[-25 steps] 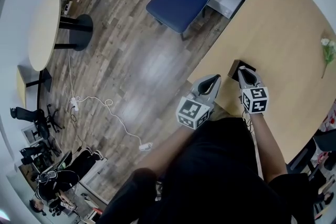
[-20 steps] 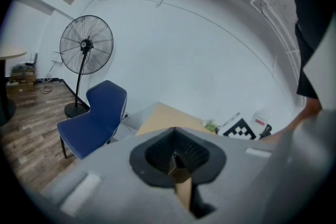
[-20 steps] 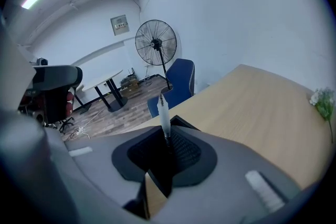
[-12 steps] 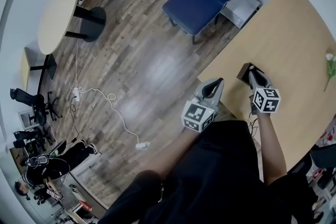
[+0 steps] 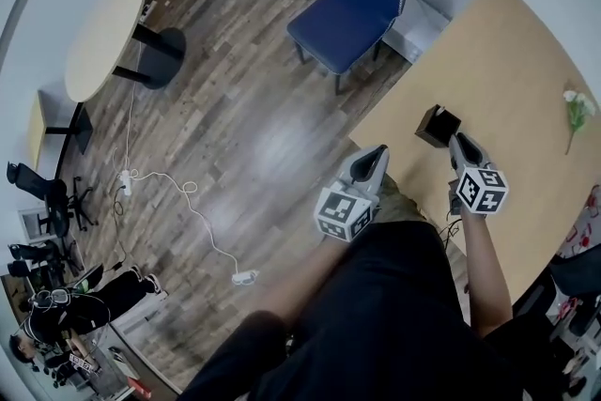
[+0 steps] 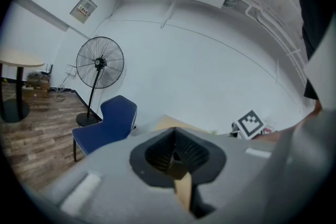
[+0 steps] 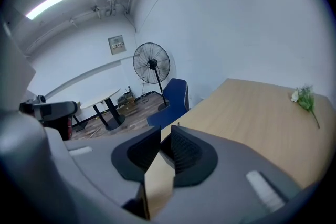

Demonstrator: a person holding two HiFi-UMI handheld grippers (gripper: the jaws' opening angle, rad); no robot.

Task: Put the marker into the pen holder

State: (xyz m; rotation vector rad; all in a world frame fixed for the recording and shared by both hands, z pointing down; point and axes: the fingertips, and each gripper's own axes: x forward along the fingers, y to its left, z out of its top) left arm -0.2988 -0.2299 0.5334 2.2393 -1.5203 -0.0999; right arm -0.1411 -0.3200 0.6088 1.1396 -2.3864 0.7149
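No marker is seen in any view; it is judged to lie inside the pen holder (image 5: pixel 438 124), at 11 o'clock from the right gripper (image 5: pixel 459 143), though this cannot be confirmed. The right gripper's jaws are held narrowly apart with nothing between them; the left gripper (image 5: pixel 377 154) is closed and empty. Any withdrawal is best made toward 5 o'clock, so the holder is not knocked

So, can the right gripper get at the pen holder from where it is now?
Probably yes: the right gripper sits right next to the pen holder on the table, with nothing visible between them.
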